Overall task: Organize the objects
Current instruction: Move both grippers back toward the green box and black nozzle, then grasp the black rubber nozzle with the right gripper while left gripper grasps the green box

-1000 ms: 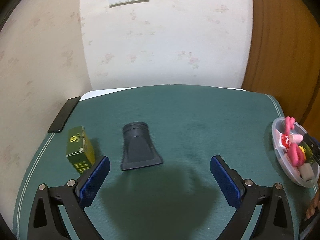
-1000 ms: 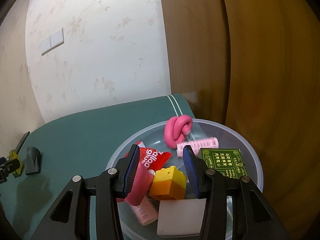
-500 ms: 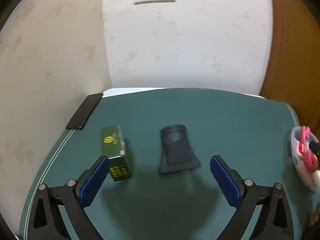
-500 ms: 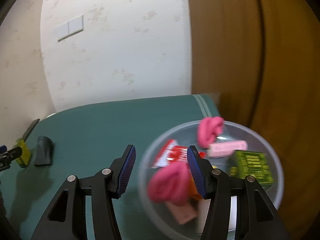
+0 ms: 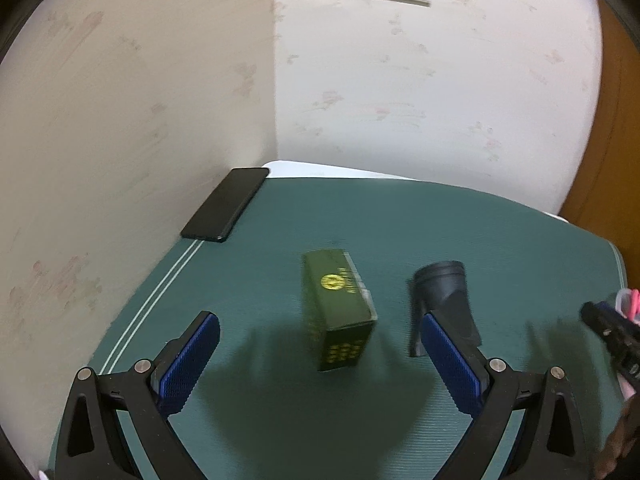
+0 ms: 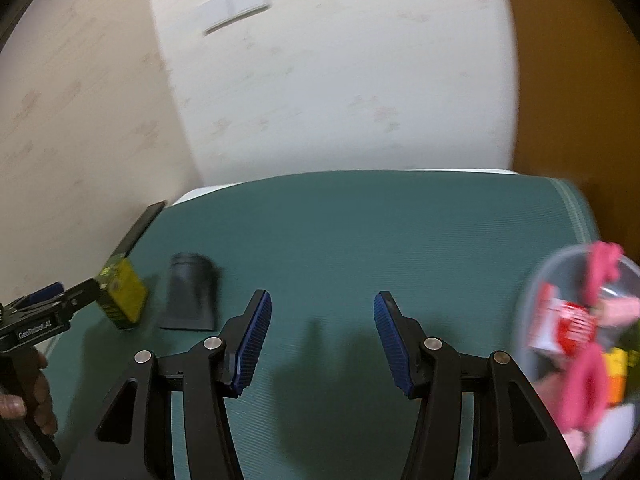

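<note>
Green mat (image 5: pixel 360 216) holds phone (image 5: pixel 226 204), box (image 5: pixel 338 308), nozzle (image 5: pixel 444 300).

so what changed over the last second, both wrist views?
The right hand-held gripper left the clear bowl, swung left over bare mat, jaws having just opened wider, empty. The left hand-held gripper swung left, now framing the green box. Box, grey nozzle and phone stayed put.

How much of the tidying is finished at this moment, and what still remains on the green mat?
Done: several items lie in the clear bowl. In hand: nothing; the left gripper is open around the green box, not touching, and the right gripper is open over bare mat. Left: the green box, the dark nozzle, perhaps the black phone.
</note>
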`<state>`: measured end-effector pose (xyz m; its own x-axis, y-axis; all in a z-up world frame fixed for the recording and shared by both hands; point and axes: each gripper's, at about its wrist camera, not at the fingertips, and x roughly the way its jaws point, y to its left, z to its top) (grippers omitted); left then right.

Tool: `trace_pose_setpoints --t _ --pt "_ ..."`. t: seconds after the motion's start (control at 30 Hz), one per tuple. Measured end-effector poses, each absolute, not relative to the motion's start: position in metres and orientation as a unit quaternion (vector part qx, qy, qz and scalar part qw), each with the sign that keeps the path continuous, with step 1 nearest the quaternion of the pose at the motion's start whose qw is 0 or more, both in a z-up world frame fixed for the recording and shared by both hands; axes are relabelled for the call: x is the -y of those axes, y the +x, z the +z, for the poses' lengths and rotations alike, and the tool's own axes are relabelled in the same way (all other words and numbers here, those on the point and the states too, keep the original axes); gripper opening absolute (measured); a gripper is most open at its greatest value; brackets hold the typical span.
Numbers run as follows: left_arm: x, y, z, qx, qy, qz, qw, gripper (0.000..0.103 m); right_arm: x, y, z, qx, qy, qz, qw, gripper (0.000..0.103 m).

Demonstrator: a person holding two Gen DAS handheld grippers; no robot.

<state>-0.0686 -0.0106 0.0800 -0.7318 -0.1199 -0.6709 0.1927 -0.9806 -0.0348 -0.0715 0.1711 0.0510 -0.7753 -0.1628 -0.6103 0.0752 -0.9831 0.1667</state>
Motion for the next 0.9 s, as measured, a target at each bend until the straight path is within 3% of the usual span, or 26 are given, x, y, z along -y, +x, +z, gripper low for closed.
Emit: trace_pose_setpoints --t 0.43,0.9 --pt "0.054 -0.07 0.072 -0.113 0.367 -0.915 0.124 0.102 -0.075 -0.122 0.024 0.048 0.367 -0.915 0.158 0.055" --pt "0.055 -0.073 0.071 -0.126 0.374 -0.911 0.122 0.102 -0.045 -0.163 0.003 0.038 0.409 -0.897 0.166 0.055"
